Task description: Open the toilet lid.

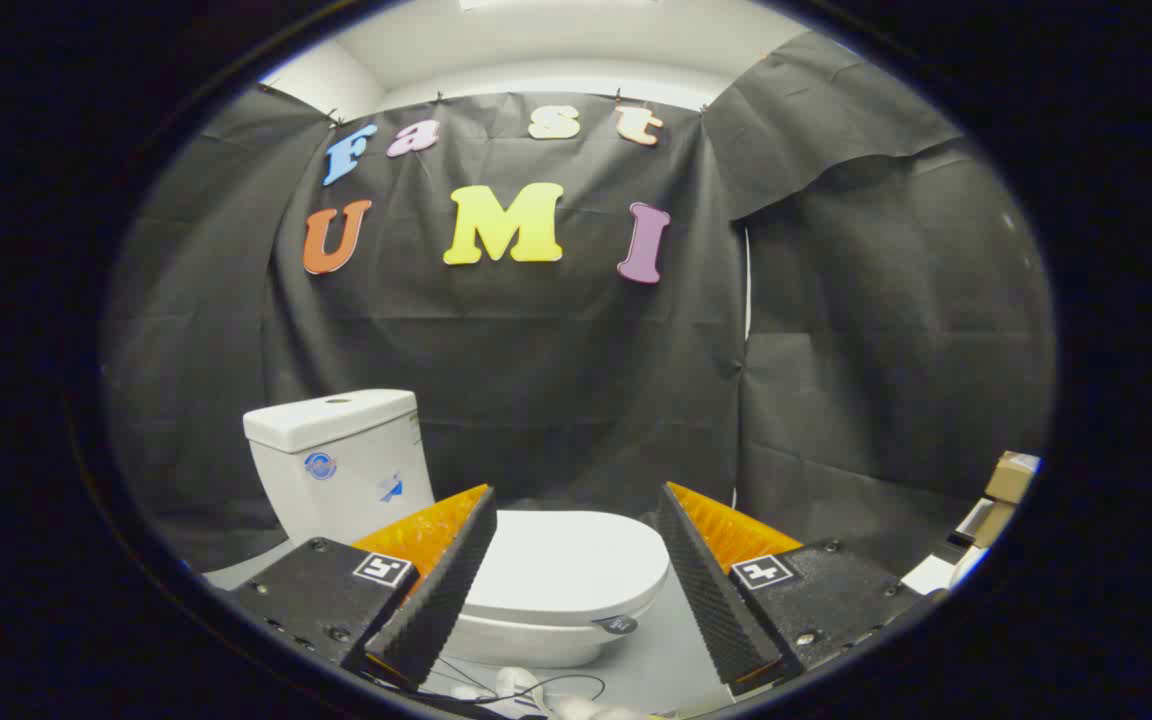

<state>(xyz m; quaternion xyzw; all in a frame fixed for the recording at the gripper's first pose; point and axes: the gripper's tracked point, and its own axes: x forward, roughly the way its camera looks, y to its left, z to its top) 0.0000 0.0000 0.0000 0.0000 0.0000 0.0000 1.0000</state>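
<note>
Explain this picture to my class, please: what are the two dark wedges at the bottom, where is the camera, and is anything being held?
The picture comes from a camera fixed on a hand-held gripper, a tool that a person carries. It looks forward along the tool's two fingers, so the view is rounded like a fish's eye. The dark ridged wedges with orange backs are those fingers. They stand wide apart and hold nothing.

Beyond them, seen through the gap, is a white toilet on a pale grey floor. Its lid is down, so the job of lifting it has not started. The tank stands behind the bowl, off to one side. Black cloth hangs behind as the booth's wall. A few cardboard boxes sit at the far side, and some thin cables lie on the floor just under the fingers.
</note>
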